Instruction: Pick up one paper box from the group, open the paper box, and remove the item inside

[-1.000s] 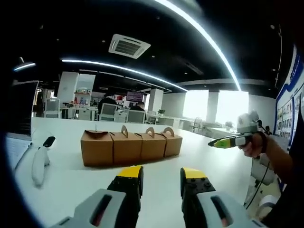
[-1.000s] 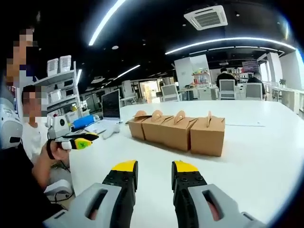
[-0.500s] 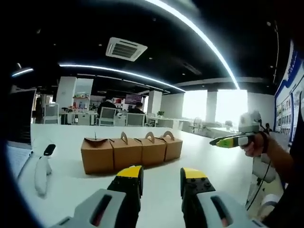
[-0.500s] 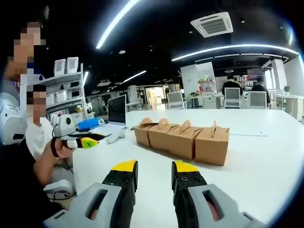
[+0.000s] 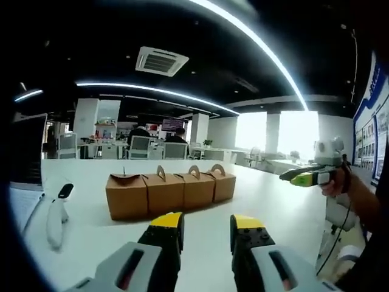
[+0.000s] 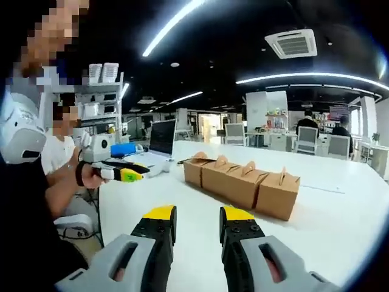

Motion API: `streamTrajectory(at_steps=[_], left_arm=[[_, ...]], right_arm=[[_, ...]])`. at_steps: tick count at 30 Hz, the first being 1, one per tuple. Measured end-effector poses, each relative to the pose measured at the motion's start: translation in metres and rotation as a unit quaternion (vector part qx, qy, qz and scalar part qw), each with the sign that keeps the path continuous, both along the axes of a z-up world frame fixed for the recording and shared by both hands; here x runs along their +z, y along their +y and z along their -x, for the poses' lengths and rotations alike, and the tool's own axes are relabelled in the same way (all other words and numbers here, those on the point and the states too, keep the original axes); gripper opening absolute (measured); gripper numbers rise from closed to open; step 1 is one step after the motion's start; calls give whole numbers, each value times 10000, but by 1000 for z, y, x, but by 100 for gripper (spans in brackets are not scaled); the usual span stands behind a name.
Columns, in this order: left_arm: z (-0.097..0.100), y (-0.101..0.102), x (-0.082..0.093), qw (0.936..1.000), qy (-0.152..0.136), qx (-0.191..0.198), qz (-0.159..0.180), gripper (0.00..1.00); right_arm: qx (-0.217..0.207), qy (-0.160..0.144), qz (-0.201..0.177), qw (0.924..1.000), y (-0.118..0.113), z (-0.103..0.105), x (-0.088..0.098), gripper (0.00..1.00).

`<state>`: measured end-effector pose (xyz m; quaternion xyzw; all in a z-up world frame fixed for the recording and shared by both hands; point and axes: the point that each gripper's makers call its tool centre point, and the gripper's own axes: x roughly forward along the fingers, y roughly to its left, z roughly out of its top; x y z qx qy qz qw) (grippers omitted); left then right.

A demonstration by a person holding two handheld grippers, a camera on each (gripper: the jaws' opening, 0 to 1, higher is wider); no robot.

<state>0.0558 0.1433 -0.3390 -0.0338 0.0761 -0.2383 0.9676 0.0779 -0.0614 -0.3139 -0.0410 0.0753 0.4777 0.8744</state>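
Four brown cardboard boxes (image 5: pixel 169 191) with arched handles are sitting in a touching row on the smooth white table (image 5: pixel 273 201); their contents are hidden. Both the left gripper (image 5: pixel 205 225) and right gripper (image 6: pixel 198 218) are hovering short of them, jaws narrowly parted, holding nothing.

Open-plan office. Long white table (image 6: pixel 340 207) as landmark: laptop (image 6: pixel 162 137) at its far end, desks with seated people (image 5: pixel 140 135) beyond, shelving unit (image 6: pixel 100 97) beside, ceiling air-conditioning cassette (image 5: pixel 160 61) and strip lights (image 5: pixel 255 42) above.
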Motion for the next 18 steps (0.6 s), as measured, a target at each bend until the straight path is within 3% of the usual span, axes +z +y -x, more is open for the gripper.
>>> streamTrajectory(at_steps=[10,18], left_arm=[[3,-2,-6,10000,83,-22,-42,32],[6,-1,-6,10000,58,-21,-1,32]], right_arm=[[-184,-23,-159,9997,-7,-10,9,29],[-413,-162,-569,9974,8,-38,37,27]])
